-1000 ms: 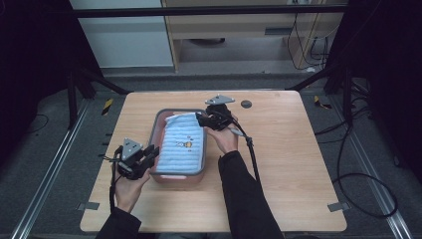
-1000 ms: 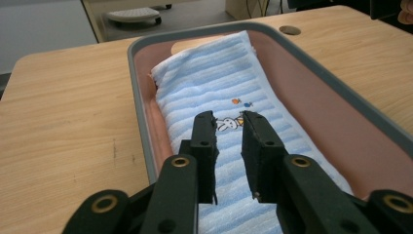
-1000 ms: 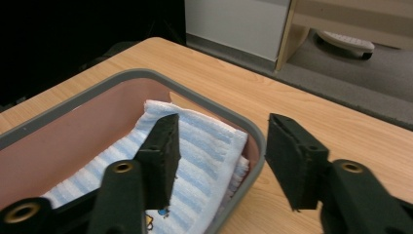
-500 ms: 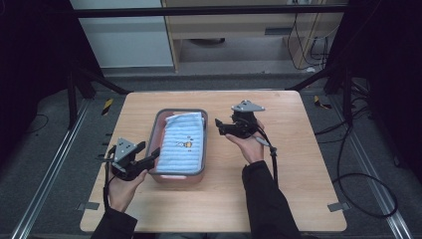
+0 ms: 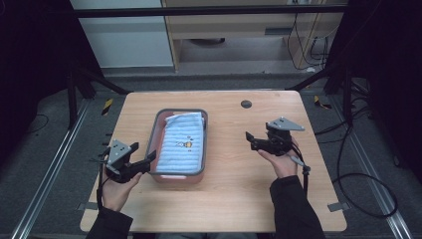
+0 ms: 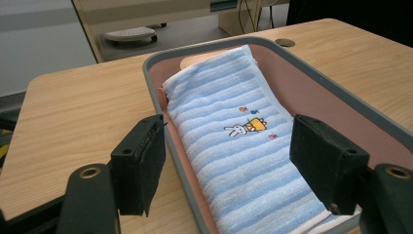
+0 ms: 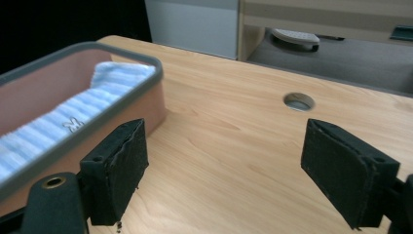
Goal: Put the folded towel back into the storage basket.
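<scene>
A pink tray with a grey rim (image 5: 155, 130) stands left of the table's middle. In it lies a folded blue striped towel (image 5: 184, 142) with a small rabbit print (image 6: 238, 129). My left gripper (image 5: 144, 152) sits at the tray's near left corner. Its jaws have just been opening and now stand wide, and in the left gripper view (image 6: 229, 146) the tray rim (image 6: 168, 129) and towel lie beyond them untouched. My right gripper (image 5: 251, 140) hovers over bare wood right of the tray (image 7: 122, 105). Its jaws (image 7: 224, 161) have just been opening too, with nothing between them.
A round cable hole (image 5: 246, 104) is in the tabletop behind the right gripper. A cable trails from the right gripper past the table's right edge. Beyond the far edge stand a wooden cabinet (image 5: 234, 30) and dark frame posts.
The right gripper left the tray's far right corner and moved right over bare table, its jaws opening. The left gripper stayed at the near left corner and opened.
</scene>
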Action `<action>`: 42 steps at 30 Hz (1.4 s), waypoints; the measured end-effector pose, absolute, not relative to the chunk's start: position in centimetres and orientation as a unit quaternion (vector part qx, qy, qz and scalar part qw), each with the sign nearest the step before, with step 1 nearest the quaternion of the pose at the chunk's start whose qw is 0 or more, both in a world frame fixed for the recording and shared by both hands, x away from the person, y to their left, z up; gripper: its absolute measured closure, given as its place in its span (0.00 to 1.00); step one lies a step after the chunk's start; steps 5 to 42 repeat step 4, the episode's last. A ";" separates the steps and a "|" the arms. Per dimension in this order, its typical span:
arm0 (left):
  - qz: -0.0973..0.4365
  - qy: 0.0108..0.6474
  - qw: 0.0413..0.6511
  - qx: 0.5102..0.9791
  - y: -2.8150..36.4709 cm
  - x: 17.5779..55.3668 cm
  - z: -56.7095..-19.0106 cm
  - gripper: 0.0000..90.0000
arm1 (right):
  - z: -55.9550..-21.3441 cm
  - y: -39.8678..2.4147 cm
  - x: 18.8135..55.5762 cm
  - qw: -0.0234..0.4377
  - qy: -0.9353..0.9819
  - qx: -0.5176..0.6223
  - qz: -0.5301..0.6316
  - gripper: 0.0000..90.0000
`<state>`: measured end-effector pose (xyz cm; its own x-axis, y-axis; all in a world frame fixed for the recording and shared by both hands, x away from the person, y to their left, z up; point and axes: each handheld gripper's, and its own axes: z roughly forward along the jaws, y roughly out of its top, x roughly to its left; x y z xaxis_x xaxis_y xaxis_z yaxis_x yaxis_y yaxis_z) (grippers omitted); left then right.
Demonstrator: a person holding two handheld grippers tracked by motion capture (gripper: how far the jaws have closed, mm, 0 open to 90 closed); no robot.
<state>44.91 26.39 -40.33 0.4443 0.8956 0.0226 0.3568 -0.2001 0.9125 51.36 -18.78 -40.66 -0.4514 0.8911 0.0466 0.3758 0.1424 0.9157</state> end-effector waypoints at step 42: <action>0.300 0.441 0.454 0.714 27.2 44.7 -40.5 0.32 | -41.4 -20.7 50.4 0.271 0.700 0.461 0.473 0.19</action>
